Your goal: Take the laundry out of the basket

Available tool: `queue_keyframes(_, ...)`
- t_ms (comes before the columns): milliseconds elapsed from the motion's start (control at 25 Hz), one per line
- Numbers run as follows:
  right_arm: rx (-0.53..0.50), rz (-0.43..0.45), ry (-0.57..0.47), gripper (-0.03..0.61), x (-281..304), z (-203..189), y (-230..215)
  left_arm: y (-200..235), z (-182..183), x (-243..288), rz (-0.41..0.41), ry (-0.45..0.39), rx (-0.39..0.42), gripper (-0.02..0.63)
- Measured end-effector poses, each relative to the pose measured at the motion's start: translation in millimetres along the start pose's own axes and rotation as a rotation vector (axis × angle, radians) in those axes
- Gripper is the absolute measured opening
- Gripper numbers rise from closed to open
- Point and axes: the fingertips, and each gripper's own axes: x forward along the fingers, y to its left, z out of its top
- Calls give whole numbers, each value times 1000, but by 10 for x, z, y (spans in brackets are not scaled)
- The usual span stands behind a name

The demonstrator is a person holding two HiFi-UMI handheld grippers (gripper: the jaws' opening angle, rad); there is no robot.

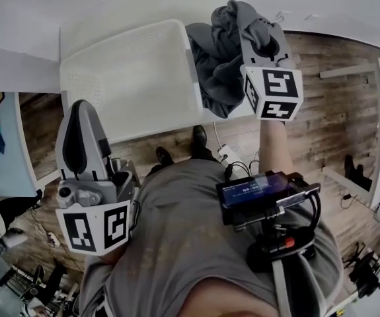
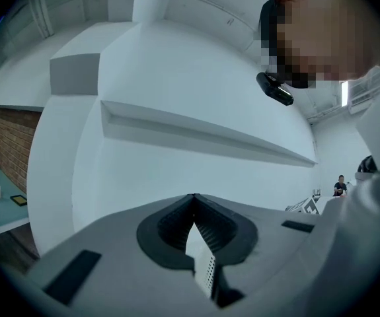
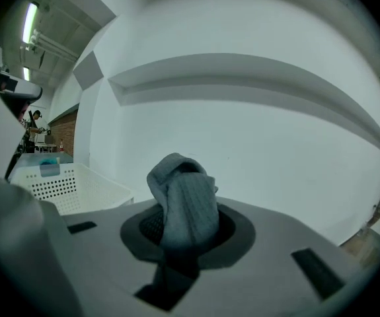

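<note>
1. Grey ribbed cloth garment [image 1: 216, 65]: clamped in my right tool [image 3: 180, 224], at the right rim of the white perforated plastic basket [image 1: 84, 78].
2. Basket looks empty.
3. Left tool [image 2: 193, 207]: clenched, empty, well apart.
4. Right does the drop, I'd say.

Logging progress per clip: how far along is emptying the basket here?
Done: the white perforated plastic basket looks empty where visible. In hand: the right gripper is shut on a grey ribbed garment at the basket's right rim. Remaining: setting it down; the left gripper is shut, empty.
</note>
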Motion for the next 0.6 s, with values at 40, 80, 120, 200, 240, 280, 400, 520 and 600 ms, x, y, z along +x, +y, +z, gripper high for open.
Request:
queue_keyframes(40, 2, 12, 11, 78, 43, -64, 37, -3, -10, 3, 8, 11, 6, 8)
queue_keyframes(80, 2, 23, 20, 80, 86, -118, 82, -2, -19, 7, 15, 22, 12, 8)
queue_keyframes(120, -2, 32, 27, 80, 133, -162, 126, 1, -30, 14, 21, 31, 17, 8)
queue_keyframes(200, -18, 41, 39, 80, 233, -246, 193, 14, -65, 33, 34, 45, 20, 8)
queue_keyframes(240, -25, 45, 47, 80, 285, -299, 214, 23, -90, 43, 40, 53, 19, 8)
queue_keyframes(280, -27, 51, 56, 80, 338, -359, 233, 36, -116, 50, 47, 60, 16, 8)
queue_keyframes(400, -19, 78, 112, 78, 498, -606, 284, 77, -177, 59, 68, 78, 16, 8)
queue_keyframes(520, -17, 73, 175, 80, 640, -898, 269, 86, -196, 61, 80, 93, 22, 8)
queue_keyframes(600, -6, 49, 191, 83, 702, -1026, 182, 85, -197, 68, 85, 100, 28, 8)
